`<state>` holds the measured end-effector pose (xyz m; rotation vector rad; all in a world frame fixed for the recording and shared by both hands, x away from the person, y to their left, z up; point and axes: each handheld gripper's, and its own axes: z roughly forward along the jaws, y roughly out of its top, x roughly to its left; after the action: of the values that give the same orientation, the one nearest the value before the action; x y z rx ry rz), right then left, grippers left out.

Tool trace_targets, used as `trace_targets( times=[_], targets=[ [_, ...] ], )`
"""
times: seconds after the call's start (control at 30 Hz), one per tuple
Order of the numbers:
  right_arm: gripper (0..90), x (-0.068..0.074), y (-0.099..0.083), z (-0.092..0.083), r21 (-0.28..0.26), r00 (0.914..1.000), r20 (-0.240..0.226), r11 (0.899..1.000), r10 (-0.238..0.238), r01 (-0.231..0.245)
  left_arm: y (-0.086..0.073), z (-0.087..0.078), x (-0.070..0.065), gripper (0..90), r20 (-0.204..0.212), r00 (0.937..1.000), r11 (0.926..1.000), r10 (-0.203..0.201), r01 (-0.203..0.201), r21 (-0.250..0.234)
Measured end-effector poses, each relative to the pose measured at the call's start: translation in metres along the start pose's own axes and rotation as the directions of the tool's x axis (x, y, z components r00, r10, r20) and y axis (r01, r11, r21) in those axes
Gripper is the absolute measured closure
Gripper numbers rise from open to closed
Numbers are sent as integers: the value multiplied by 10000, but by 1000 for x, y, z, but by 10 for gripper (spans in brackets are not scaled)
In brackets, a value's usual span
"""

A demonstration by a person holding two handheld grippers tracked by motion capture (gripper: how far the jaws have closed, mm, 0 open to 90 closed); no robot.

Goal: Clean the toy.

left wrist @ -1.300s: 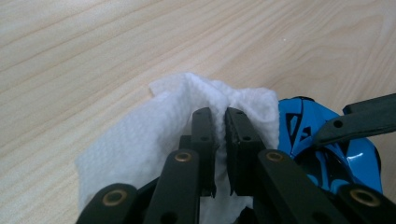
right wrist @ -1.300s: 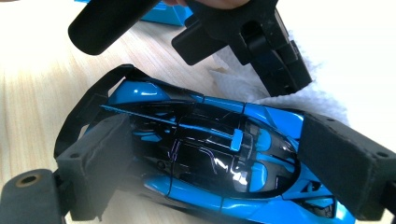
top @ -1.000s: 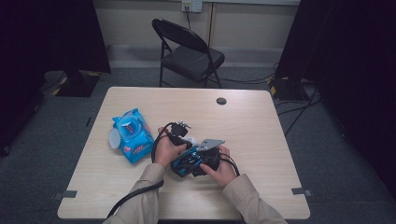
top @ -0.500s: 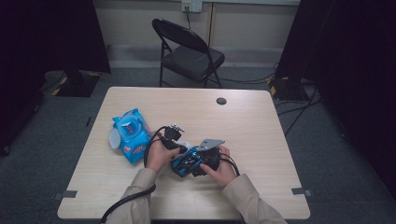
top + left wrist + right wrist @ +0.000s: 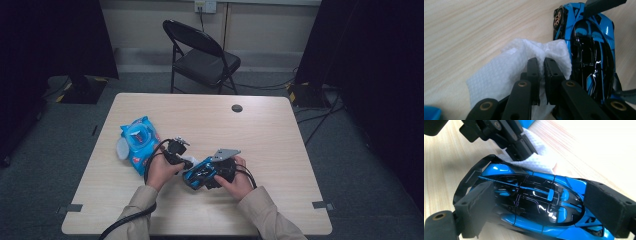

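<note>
Two hand-held grippers at work low on the pale wooden surface point(image 5: 280, 150), side by side near the person's edge. Left hand-held gripper point(image 5: 541, 65) clamped on a white wipe point(image 5: 506, 67), jaws nearly together with the crumpled sheet pinched between them. Wipe pressed right up against the side of the blue and black toy car point(image 5: 589, 55), touching it near one wheel. Right hand-held gripper point(image 5: 536, 202) closed on that car, one padded jaw at each end, glossy top facing its camera. Car seen from above just right of the left hand point(image 5: 161, 172), held just over the surface, right hand point(image 5: 239, 182) behind it. Off to the left, well clear of the car, a blue wipes pack point(image 5: 137, 142) lying flat.
</note>
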<state>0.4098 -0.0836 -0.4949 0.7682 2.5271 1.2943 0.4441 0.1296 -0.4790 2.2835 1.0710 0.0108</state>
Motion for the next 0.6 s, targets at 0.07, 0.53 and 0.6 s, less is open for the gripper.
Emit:
trace_targets(
  times=[0.07, 0.53, 0.6],
  targets=[
    [99, 0, 0, 0, -14, 10000, 8, 10000, -5, 5, -2, -1, 1, 837, 35, 10000, 10000, -69, 69, -39],
    [99, 0, 0, 0, -17, 10000, 7, 10000, -10, 10, -14, -11, 2, 838, 37, 9999, 9999, -158, 158, 65],
    [99, 0, 0, 0, -29, 10000, 7, 10000, -7, 7, -14, -13, 2, 838, 17, 9998, 9998, -176, 176, 129]
  ],
)
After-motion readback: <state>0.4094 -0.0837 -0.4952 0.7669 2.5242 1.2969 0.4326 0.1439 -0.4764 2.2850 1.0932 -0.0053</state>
